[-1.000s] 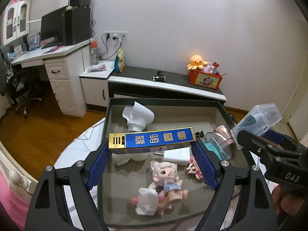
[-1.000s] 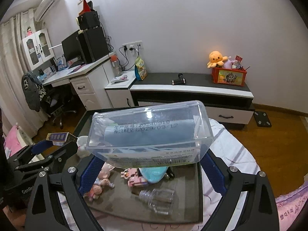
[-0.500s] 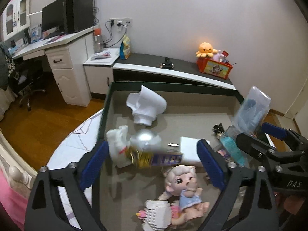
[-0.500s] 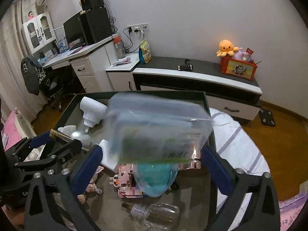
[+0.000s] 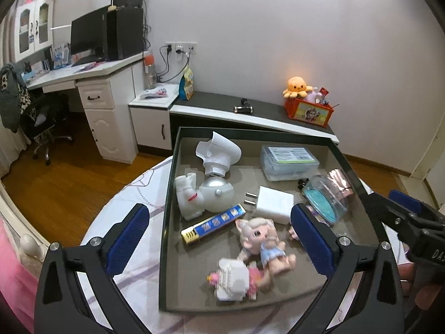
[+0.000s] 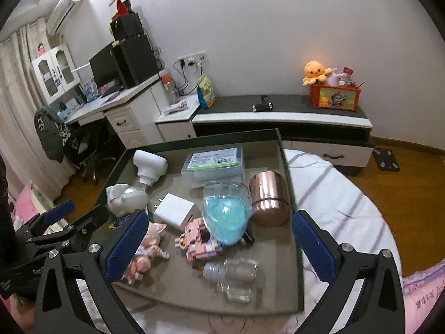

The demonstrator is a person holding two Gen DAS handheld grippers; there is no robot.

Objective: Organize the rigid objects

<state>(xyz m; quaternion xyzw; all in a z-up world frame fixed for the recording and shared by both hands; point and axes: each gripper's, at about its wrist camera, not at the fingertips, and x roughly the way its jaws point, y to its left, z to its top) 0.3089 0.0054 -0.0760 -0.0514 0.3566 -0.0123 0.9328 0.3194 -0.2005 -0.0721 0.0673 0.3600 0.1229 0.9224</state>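
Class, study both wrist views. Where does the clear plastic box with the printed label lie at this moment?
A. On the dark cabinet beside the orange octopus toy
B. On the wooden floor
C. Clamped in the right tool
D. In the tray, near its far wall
D: the clear plastic box rests on the floor of the tray near its far wall, and the right tool holds nothing.

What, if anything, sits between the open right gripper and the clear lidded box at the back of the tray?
The right gripper is open and empty. Between it and the clear lidded box at the back of the tray lie the pink block toy and the clear dome with blue filling, with the copper cup beside the dome.
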